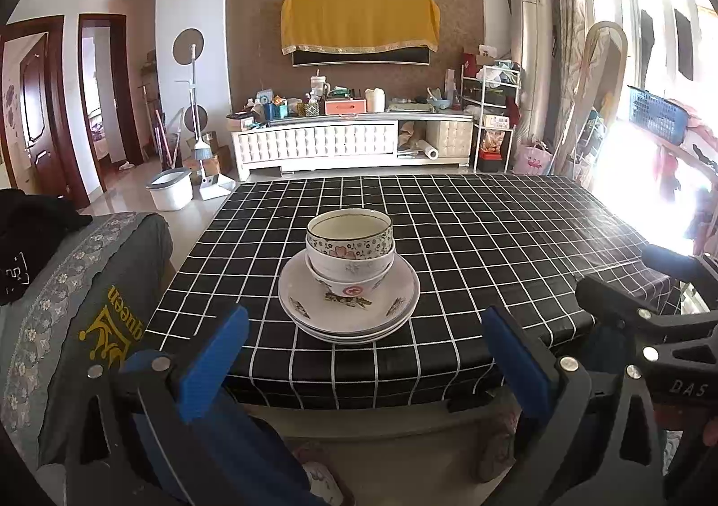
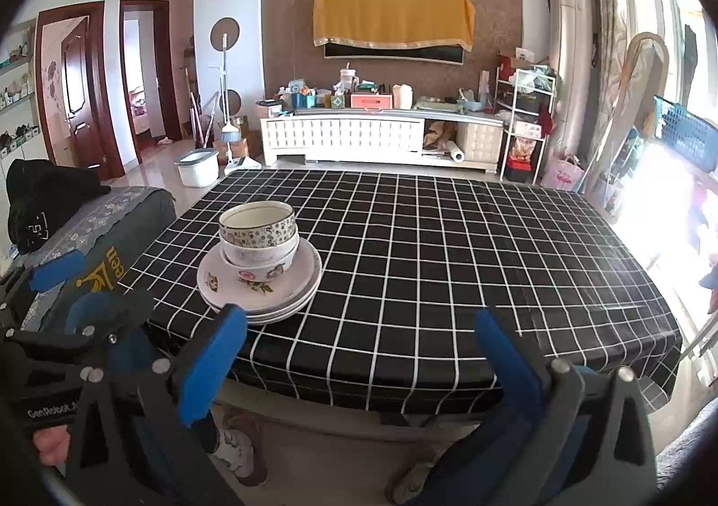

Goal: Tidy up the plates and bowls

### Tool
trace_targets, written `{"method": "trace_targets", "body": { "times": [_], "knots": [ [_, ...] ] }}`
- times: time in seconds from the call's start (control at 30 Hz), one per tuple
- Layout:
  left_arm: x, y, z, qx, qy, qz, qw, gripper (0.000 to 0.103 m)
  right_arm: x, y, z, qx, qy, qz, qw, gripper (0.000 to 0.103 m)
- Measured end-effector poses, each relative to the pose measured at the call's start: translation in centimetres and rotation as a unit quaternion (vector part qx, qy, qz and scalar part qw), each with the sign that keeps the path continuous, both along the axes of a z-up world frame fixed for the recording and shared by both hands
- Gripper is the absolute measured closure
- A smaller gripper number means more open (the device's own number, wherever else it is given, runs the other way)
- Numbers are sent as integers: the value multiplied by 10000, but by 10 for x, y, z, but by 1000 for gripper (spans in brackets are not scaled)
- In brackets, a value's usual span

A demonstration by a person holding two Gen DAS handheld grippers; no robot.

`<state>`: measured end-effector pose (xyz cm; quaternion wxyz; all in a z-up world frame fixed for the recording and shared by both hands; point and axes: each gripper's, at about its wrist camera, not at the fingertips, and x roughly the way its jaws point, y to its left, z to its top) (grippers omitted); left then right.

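Note:
A stack of white floral plates point(image 1: 354, 317) sits on the black checked tablecloth point(image 1: 493, 245) near the table's front edge. Nested bowls stand on the plates, topped by a patterned bowl point(image 1: 349, 233). The same plates point(image 2: 264, 297) and top bowl point(image 2: 257, 222) show at the left in the right wrist view. My left gripper point(image 1: 365, 367) is open and empty, held short of the stack, in front of the table edge. My right gripper point(image 2: 359, 364) is open and empty, to the right of the stack. The right gripper also shows at the right edge of the left wrist view point(image 1: 646, 317).
A grey sofa arm with a patterned cover point(image 1: 89, 281) stands left of the table. A white TV cabinet point(image 1: 350, 142) with clutter lies beyond the table. A white bucket point(image 1: 170, 188) and a mop stand on the floor at the far left. Bright windows are at the right.

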<state>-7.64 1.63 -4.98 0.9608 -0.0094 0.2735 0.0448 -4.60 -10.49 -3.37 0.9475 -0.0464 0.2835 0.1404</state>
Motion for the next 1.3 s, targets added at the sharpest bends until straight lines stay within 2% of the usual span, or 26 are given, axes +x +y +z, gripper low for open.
{"method": "trace_targets", "body": {
  "times": [0.2, 0.43, 0.7, 1.3],
  "knots": [
    [2, 2, -2, -6, 36, 40, 10000, 0, -1, 5, -2, -30, 13, 139, 9999, 0],
    [0, 0, -1, -52, 33, -85, 9999, 0, 0, 4, -3, -53, -80, 11, 10000, 0],
    [0, 0, -2, -74, 57, -76, 9999, 0, -1, 1, -4, 33, -117, 146, 9998, 0],
    [-1, -1, -3, -40, 95, -110, 9999, 0, -3, -1, -6, -32, -210, 67, 9998, 0]
  ]
}}
